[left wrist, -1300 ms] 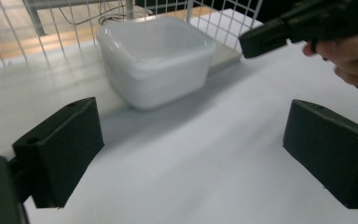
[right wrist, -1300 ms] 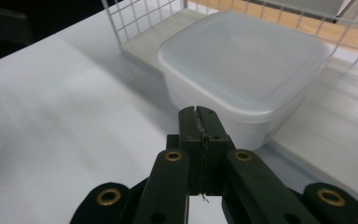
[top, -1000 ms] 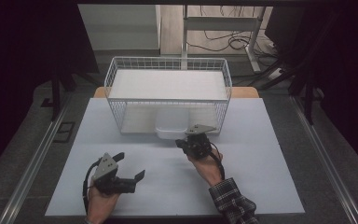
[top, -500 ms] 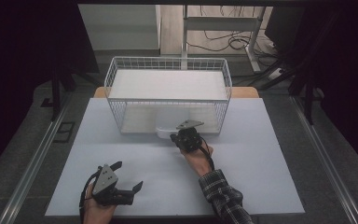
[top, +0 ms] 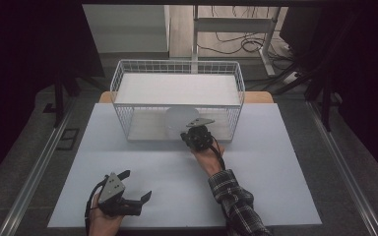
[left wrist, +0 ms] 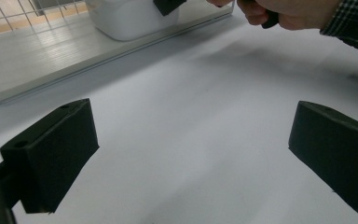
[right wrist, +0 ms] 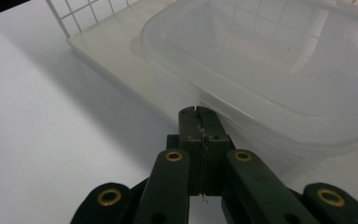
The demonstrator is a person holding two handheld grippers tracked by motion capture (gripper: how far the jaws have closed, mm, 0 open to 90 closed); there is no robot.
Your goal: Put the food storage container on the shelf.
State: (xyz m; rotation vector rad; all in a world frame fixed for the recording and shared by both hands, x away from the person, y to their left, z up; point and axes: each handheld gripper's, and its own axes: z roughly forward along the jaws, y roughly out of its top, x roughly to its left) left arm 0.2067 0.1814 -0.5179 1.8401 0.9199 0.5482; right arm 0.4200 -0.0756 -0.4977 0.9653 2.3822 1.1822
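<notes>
Wire basket point(top: 128, 115) walls block sides; front open; table point(top: 275, 167) free.

A white tabletop point(top: 275, 162) over grey floor point(top: 24, 162), cables point(top: 236, 46) beyond, darkness at both sides

A translucent white plastic container point(right wrist: 270, 74) sits on the lower shelf of the white wire rack point(top: 177, 101), at the open front side. It is rectangular with rounded corners and a thick rolled rim, and it stands upright with its mouth up and nothing visible inside. Through its cloudy walls the wire grid behind shows faintly. In the high view the container point(top: 179, 120) lies near the middle of the shelf, and its front edge is close to the shelf's front lip.
</notes>
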